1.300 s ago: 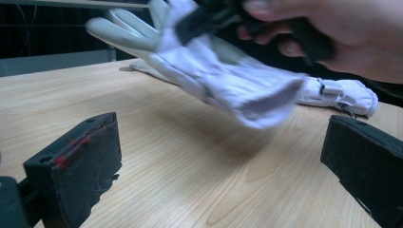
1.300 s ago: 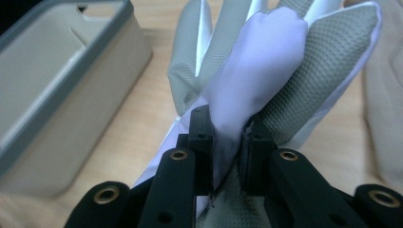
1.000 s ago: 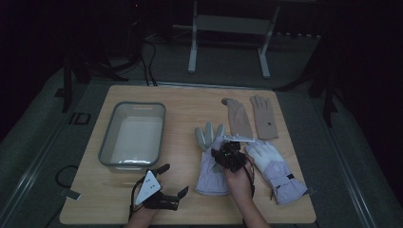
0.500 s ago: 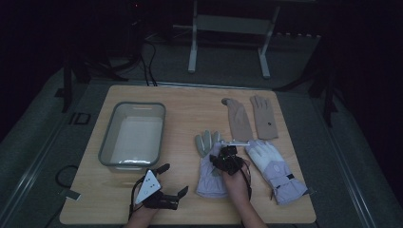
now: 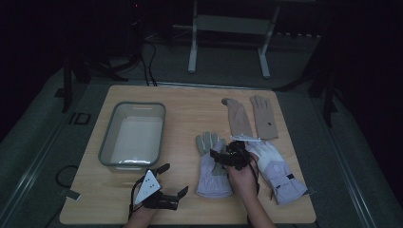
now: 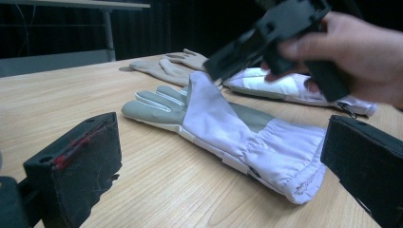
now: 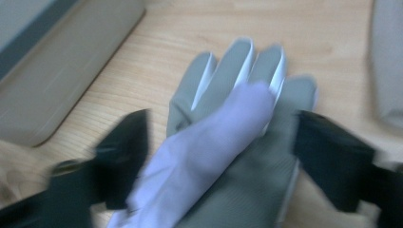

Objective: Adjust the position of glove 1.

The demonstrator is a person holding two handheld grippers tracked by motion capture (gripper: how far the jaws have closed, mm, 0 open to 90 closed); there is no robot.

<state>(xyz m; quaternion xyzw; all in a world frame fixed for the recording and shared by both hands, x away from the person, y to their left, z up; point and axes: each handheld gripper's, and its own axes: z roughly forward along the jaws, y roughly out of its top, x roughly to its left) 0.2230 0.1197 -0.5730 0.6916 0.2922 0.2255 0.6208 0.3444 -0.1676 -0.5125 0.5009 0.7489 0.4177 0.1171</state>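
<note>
A lavender glove with a grey palm (image 5: pixel 213 167) lies palm up at the table's front middle, a flap of its lavender cloth (image 7: pixel 209 152) folded over the palm. My right gripper (image 5: pixel 224 152) hovers just over it. Its jaws have just been opening and now stand wide on either side of the folded cloth (image 6: pixel 214 114) without pressing it, so the right gripper (image 7: pixel 223 128) is open. My left gripper (image 5: pixel 173 179) rests near the front edge, left of the glove (image 6: pixel 228 128). In its own view the left gripper (image 6: pixel 218 180) is open and holds nothing.
The matching lavender and white glove (image 5: pixel 278 171) lies to the right. Two beige gloves (image 5: pixel 252 118) lie side by side at the back right. A grey plastic bin (image 5: pixel 108 142) stands at the left. Bare wood (image 5: pixel 185 109) lies between the bin and the gloves.
The right gripper's jaws have spread apart over the lavender glove, and the hand has shifted slightly. The left gripper has stayed where it was.
</note>
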